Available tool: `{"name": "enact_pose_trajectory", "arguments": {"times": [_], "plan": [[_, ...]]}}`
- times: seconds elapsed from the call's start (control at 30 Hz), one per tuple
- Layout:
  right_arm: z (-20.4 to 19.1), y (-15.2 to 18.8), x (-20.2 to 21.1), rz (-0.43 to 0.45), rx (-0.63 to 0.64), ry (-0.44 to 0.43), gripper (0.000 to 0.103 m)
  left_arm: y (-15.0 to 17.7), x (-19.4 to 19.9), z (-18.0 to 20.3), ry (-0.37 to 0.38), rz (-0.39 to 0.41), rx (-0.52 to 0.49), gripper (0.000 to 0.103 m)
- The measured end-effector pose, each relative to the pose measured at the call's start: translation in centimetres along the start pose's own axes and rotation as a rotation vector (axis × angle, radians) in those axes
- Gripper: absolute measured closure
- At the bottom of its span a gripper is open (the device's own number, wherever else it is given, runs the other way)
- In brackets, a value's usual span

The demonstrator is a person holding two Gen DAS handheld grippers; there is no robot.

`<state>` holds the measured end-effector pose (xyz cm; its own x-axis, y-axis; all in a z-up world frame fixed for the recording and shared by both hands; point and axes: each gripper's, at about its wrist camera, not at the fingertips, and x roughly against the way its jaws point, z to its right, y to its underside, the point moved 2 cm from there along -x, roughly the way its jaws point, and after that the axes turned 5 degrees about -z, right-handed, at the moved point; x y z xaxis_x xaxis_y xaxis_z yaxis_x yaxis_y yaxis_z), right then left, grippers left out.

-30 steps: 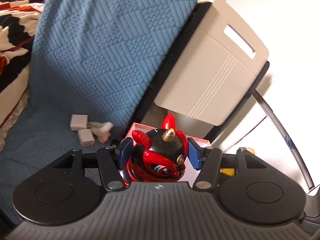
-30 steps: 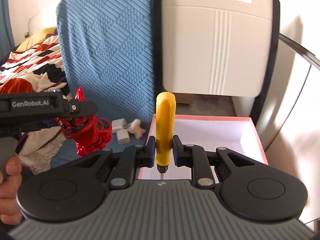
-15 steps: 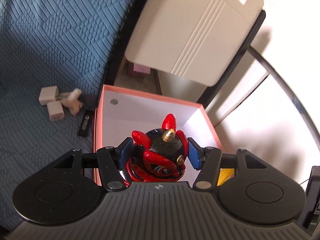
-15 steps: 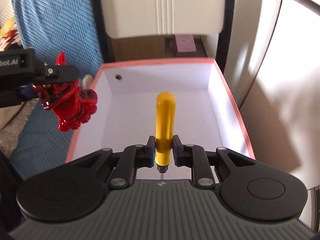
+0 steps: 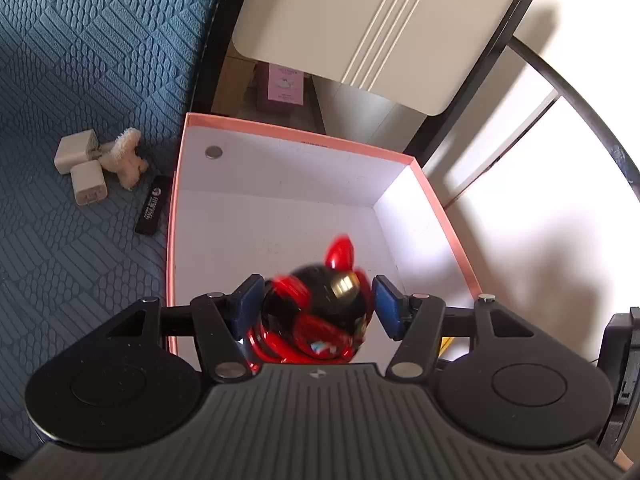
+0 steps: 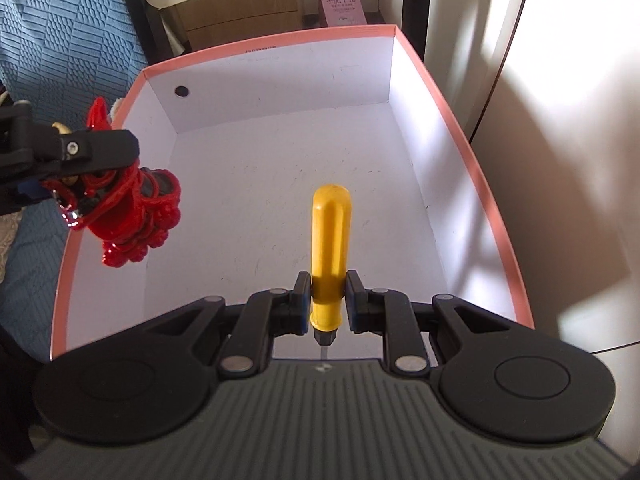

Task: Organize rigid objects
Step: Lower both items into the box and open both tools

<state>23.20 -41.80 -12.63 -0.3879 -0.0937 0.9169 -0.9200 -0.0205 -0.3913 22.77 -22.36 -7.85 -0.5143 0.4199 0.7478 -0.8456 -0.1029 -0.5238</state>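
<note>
My left gripper [image 5: 316, 306] is shut on a red and black toy figure [image 5: 316, 320], held above the near left part of a pink-rimmed white box [image 5: 280, 216]. In the right wrist view the toy figure [image 6: 128, 208] hangs over the box's left wall [image 6: 96, 184]. My right gripper [image 6: 327, 300] is shut on a yellow-handled screwdriver [image 6: 330, 248], handle pointing forward, above the box floor [image 6: 280, 184]. The box holds nothing else that I can see.
Two white chargers [image 5: 80, 168], a small beige plush [image 5: 126, 156] and a black tag [image 5: 152, 204] lie on the blue blanket [image 5: 80, 60] left of the box. A beige chair back [image 5: 380, 20] and a small pink carton [image 6: 340, 4] stand behind it.
Both grippers have moved forward and tilted down over the box, which now fills more of both views. The toy appears blurred and slightly turned in the left jaws.
</note>
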Motion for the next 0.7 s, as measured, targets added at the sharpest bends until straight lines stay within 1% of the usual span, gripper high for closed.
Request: {"name": "enact_pose_trajectory", "arguments": {"times": [0.03, 0.07, 0.13, 0.17, 0.2, 0.3, 0.5, 0.6, 0.7], "plan": [[0.2, -0.3, -0.1, 0.000, -0.003, -0.006, 0.081, -0.1, 0.3, 0.1, 0.001, 0.022, -0.012, 0.038], [0.5, -0.3, 0.0, 0.003, -0.008, -0.009, 0.081, -0.2, 0.6, 0.2, -0.006, 0.035, -0.025, 0.036], [0.4, -0.4, 0.3, 0.026, 0.002, -0.013, 0.082, -0.5, 1.0, 0.3, -0.019, 0.053, -0.037, 0.035], [0.3, -0.4, 0.6, 0.040, 0.019, 0.000, 0.082, -0.7, 1.3, 0.3, -0.019, 0.060, -0.038, 0.035], [0.2, -0.6, 0.8, 0.049, 0.025, 0.013, 0.078, -0.8, 1.5, 0.2, -0.018, 0.066, -0.036, 0.035], [0.2, -1.1, 1.5, 0.076, 0.015, 0.010, 0.078, -1.1, 2.6, 0.0, -0.021, 0.083, -0.033, 0.035], [-0.6, -1.6, 3.9, 0.152, -0.017, -0.012, 0.078, -1.6, 6.0, -0.5, -0.020, 0.149, -0.050, 0.035], [-1.5, -1.8, 5.1, 0.182, -0.010, -0.023, 0.078, -2.0, 7.7, -1.0, -0.030, 0.189, -0.060, 0.035], [-2.6, -1.9, 6.1, 0.200, 0.004, -0.021, 0.078, -2.2, 9.5, -1.7, -0.021, 0.216, -0.054, 0.035]]}}
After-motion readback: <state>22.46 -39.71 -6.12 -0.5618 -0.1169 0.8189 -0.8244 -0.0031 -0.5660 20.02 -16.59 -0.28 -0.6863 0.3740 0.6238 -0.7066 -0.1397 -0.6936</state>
